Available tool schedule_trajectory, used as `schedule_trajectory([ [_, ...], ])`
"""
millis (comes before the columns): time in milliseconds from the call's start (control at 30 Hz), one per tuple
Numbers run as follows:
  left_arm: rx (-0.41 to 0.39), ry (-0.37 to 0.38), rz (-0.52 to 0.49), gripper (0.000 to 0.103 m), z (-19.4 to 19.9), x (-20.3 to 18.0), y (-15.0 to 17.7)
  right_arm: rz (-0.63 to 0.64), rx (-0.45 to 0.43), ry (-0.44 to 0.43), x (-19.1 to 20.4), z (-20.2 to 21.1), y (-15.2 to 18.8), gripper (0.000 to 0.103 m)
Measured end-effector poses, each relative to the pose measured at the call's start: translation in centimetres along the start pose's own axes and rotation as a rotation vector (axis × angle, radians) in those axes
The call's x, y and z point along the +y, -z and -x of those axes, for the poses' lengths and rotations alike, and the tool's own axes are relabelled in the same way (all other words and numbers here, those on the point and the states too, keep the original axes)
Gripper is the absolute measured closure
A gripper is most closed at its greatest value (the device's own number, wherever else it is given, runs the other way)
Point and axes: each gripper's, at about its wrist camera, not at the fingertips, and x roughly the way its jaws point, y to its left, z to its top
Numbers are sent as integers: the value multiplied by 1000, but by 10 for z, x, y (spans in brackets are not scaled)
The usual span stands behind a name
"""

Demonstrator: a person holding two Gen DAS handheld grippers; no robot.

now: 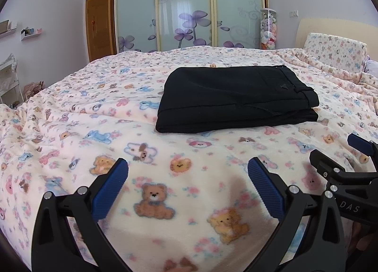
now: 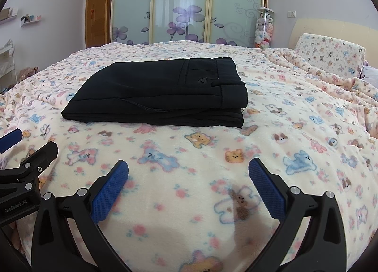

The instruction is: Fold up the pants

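Observation:
Black pants (image 1: 234, 99) lie folded into a flat rectangular stack on the bed, waistband to the right; they also show in the right wrist view (image 2: 160, 97). My left gripper (image 1: 187, 168) is open and empty, held over the blanket short of the pants' near edge. My right gripper (image 2: 188, 169) is open and empty too, also short of the pants. Each gripper shows at the edge of the other's view, the right gripper (image 1: 335, 153) at right and the left gripper (image 2: 30, 142) at left.
The bed is covered by a cream teddy-bear blanket (image 1: 151, 151). A matching pillow (image 2: 328, 53) and headboard are at the far right. Sliding wardrobe doors (image 1: 186, 7), a wooden door (image 1: 98, 23) and a tube of plush toys (image 1: 268, 29) stand behind.

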Motion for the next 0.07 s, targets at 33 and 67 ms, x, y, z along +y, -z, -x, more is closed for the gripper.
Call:
schedule_trajectory([
  [33, -1, -1, 0, 2, 0, 0, 0, 0, 0, 0, 0, 0, 0, 1],
  [67, -2, 0, 0, 2, 0, 0, 0, 0, 0, 0, 0, 0, 0, 1],
])
